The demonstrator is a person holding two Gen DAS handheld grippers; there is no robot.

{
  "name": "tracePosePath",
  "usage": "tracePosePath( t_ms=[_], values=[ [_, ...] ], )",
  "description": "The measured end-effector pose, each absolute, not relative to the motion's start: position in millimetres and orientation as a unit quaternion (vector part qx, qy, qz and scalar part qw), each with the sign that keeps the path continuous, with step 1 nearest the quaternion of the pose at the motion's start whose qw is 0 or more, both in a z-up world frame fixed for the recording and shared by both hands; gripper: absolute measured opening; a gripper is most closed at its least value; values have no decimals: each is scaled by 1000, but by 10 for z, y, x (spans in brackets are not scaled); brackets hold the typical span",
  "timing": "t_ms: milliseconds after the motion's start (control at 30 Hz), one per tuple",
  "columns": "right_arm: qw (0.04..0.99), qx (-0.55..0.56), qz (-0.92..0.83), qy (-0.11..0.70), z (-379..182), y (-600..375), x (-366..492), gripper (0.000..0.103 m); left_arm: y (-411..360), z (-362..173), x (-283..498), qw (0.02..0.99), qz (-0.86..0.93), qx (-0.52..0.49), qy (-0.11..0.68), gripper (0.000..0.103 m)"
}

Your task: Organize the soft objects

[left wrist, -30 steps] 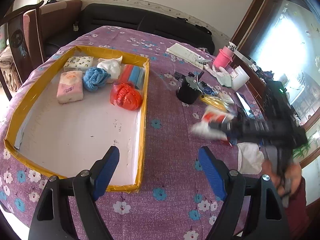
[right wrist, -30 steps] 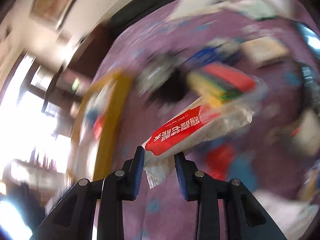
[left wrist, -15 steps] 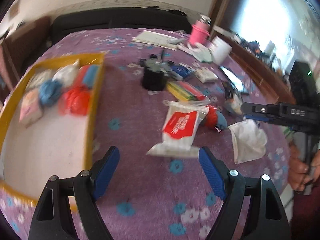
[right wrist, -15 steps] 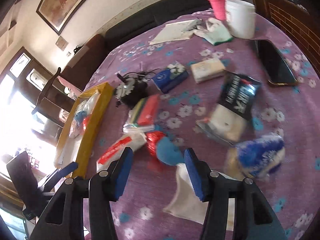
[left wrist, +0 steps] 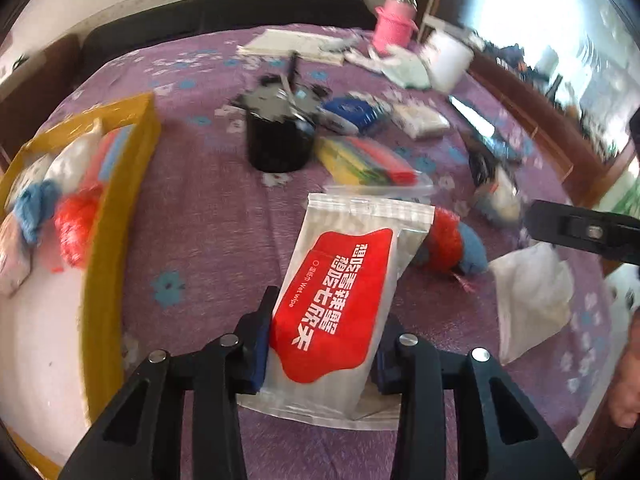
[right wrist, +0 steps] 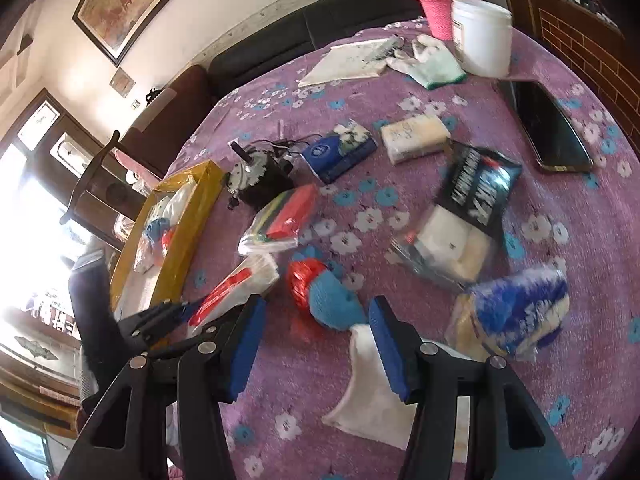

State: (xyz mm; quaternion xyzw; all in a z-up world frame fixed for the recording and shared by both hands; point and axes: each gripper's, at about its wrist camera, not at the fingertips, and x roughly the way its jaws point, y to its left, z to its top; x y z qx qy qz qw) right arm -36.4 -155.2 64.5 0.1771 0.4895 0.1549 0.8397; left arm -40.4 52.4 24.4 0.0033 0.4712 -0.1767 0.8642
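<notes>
A wet wipe pack [left wrist: 340,280], clear with a red label, lies on the purple flowered cloth. My left gripper [left wrist: 324,332] has its jaws closing, and the blue pads touch the near end of the pack on both sides. The pack [right wrist: 236,288] also shows in the right wrist view, with the left gripper [right wrist: 172,312] at its near end. My right gripper [right wrist: 316,344] stands open with nothing between its pads. Just beyond it lie a red-and-blue soft bundle [right wrist: 320,288] and a white cloth [right wrist: 368,392]. The yellow-rimmed tray [left wrist: 120,184] at the left holds several soft items.
A black pot [left wrist: 276,140] and a pack of coloured sponges [left wrist: 368,160] sit behind the wipes. To the right lie a blue tissue pack [right wrist: 340,152], a black-labelled bag [right wrist: 472,208], a blue-and-white bag [right wrist: 516,312] and a phone [right wrist: 552,128]. A white tub [right wrist: 480,36] stands at the back.
The right gripper let the wet wipe pack go onto the cloth, opened and drew back. The left gripper swung from the tray over to the pack and closed around it.
</notes>
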Motion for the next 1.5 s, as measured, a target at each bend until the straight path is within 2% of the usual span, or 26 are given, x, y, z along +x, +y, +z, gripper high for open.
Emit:
tracePosePath(
  t_ms=[300, 567, 600, 633, 700, 1067, 1133, 1267, 1300, 1333, 1500],
  values=[
    [826, 174, 136, 519, 499, -1105, 273, 63, 1215, 628, -899, 877, -188, -72, 437, 37],
    [812, 147, 88, 559, 189, -720, 703, 63, 2229, 728, -1056, 896, -76, -101, 426, 38],
    [812, 142, 79, 560, 155, -695, 704, 62, 2368, 718, -1054, 895, -57, -109, 429, 38],
    [819, 136, 74, 553, 175, -689, 686, 48, 2484, 705, -1050, 894, -43, -116, 431, 38],
    [814, 139, 85, 557, 175, -702, 660, 42, 2698, 659, -1012, 888, -13, -123, 443, 38],
    [835, 193, 79, 509, 595, -1214, 200, 40, 3153, 362, -301, 839, 82, -112, 526, 38],
    [840, 190, 87, 501, 705, -1179, 133, 40, 3198, 346, -194, 837, 96, -106, 527, 42],
    [844, 177, 116, 493, 861, -975, 47, 40, 3222, 293, 8, 836, 105, -100, 529, 71],
    [843, 173, 127, 493, 888, -882, 39, 40, 3214, 295, 11, 836, 102, -103, 529, 75],
    [842, 170, 136, 494, 900, -801, 28, 40, 3209, 304, -3, 837, 97, -108, 527, 78],
    [837, 142, 194, 492, 1007, -261, 21, 40, 3264, 467, -226, 854, 74, -145, 494, 78]
  ],
)
